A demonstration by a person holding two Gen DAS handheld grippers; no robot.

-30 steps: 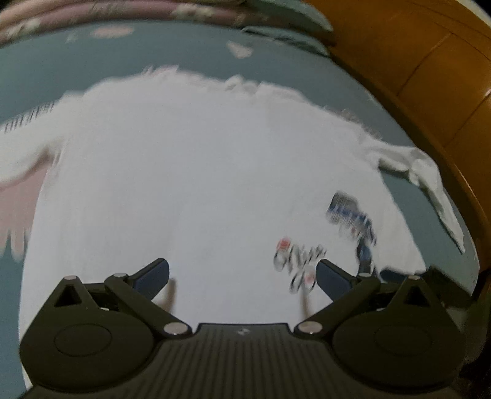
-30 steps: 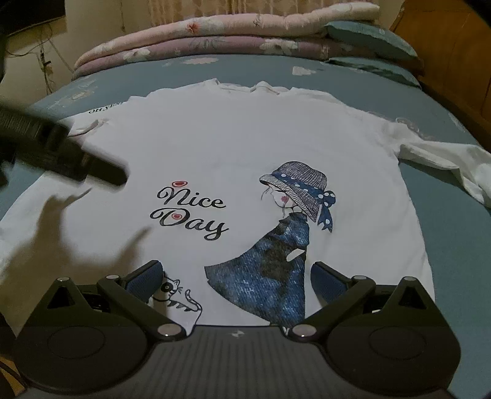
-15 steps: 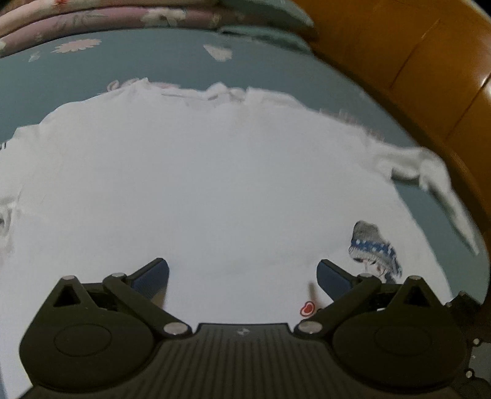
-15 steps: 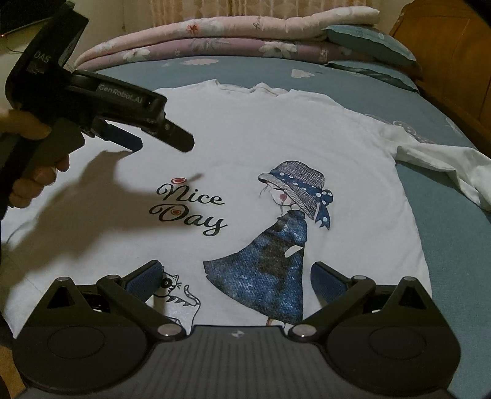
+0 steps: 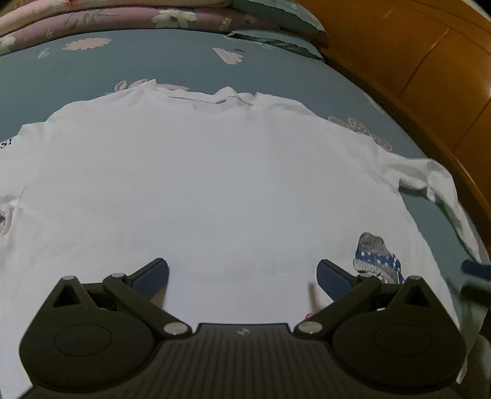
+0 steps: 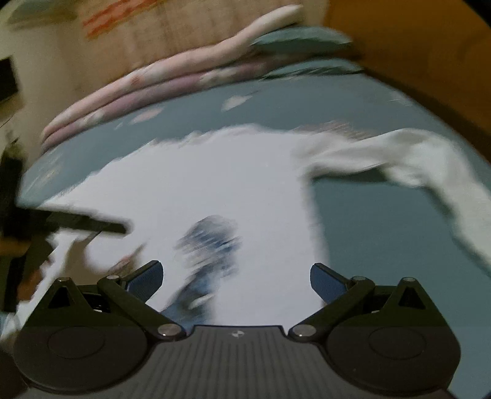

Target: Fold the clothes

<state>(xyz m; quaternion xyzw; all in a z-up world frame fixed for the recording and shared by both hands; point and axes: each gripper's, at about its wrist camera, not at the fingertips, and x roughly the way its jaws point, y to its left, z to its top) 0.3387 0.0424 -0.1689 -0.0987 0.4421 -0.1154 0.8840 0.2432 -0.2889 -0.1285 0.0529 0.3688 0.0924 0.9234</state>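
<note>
The white shirt (image 5: pixel 214 190) is lying spread flat on the bed (image 5: pixel 129 67), print up. Both grippers, left (image 5: pixel 242 273) and right (image 6: pixel 236 276), are hovering over it, gaping, holding nothing. The cloth looks light and limp; pinching a sleeve (image 6: pixel 408 153) or hem edge seems best.

One white long-sleeved T-shirt (image 5: pixel 214 190) is lying on one bed (image 5: pixel 122 67); two folded quilts (image 5: pixel 107 18) are lying stacked beyond it.

Left gripper (image 5: pixel 242 273): jaws spread wide, nothing between the blue pads (image 5: pixel 153 274), pointing forward and level. Right gripper (image 6: pixel 236 277): jaws equally wide, nothing held; its view is motion-blurred.
</note>
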